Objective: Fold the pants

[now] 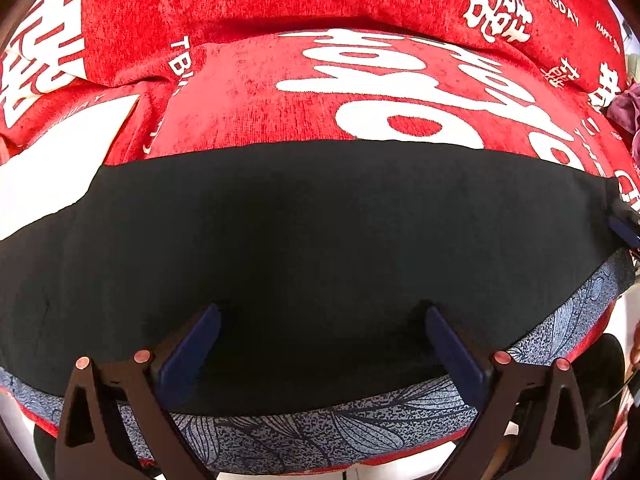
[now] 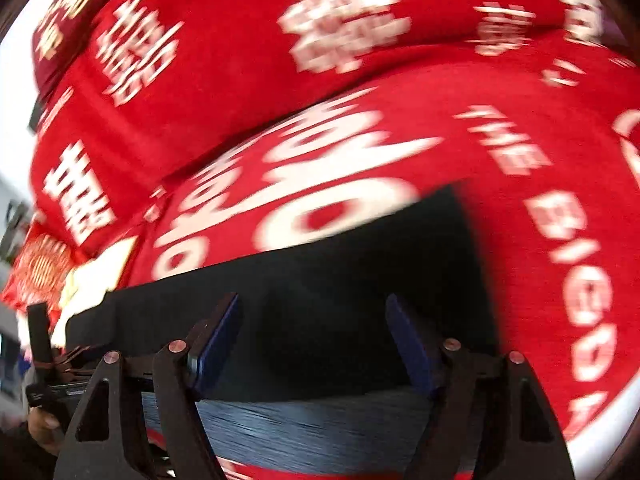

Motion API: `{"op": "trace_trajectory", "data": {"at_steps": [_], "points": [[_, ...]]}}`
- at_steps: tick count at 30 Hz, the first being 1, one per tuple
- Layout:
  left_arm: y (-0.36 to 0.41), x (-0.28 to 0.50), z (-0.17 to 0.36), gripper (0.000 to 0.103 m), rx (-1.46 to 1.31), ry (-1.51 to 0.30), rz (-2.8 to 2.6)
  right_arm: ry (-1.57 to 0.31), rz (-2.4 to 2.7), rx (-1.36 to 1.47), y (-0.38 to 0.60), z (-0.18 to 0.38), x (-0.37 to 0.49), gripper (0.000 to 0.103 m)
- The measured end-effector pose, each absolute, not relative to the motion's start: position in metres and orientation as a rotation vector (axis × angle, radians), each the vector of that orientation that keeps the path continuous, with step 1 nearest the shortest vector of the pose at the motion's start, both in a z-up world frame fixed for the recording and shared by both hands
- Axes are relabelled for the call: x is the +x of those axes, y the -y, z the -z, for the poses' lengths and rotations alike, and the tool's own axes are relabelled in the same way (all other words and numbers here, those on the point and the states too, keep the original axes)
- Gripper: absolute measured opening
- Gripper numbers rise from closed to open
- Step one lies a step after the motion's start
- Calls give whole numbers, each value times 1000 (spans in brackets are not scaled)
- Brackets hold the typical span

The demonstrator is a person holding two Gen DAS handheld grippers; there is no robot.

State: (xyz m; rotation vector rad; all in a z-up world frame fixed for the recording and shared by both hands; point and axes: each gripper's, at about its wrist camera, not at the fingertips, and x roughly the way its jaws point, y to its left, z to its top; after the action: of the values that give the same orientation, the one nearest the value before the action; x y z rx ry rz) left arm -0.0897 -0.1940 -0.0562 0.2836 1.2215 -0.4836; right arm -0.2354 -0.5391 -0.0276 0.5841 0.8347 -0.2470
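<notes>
Pants, black and limp, lie flat along the near edge of the red sofa cover; both the left gripper and the right gripper hover wide and empty, so a pinched edge looks the best hold.

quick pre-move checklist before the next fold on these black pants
1. Left claw open, nothing pinched: ok.
2. Right claw open, nothing between its pads: ok.
3. Black pants lie flat, no obvious wrinkles: ok.
4. Pants sit on the blue patterned cloth over the red cover: ok.
5. Right wrist view sharp enough to aim a grasp: not ok, blurred.
6. Whole pants outline visible, both ends: cannot tell, the fabric runs out of frame.
</notes>
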Motion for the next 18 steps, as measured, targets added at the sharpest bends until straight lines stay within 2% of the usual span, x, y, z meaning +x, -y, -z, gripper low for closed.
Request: {"op": "trace_trajectory", "data": {"at_steps": [4, 5, 6, 12, 16, 18], "points": [[196, -90, 46, 102, 236, -1220, 460, -835, 262, 617, 562, 16, -258, 74], [200, -92, 40, 102, 224, -1209, 479, -849, 323, 554, 557, 8, -263, 81], [205, -94, 37, 102, 224, -1202, 493, -852, 347, 513, 553, 3, -265, 84], [258, -115, 30, 102, 312, -1168, 592, -784, 308, 526, 526, -17, -286, 84], [237, -115, 55, 102, 305, -1239, 559, -846, 213, 397, 472, -11, -275, 84], [214, -124, 53, 103, 345, -1178, 581, -931, 208, 252, 442, 4, -261, 84]]}}
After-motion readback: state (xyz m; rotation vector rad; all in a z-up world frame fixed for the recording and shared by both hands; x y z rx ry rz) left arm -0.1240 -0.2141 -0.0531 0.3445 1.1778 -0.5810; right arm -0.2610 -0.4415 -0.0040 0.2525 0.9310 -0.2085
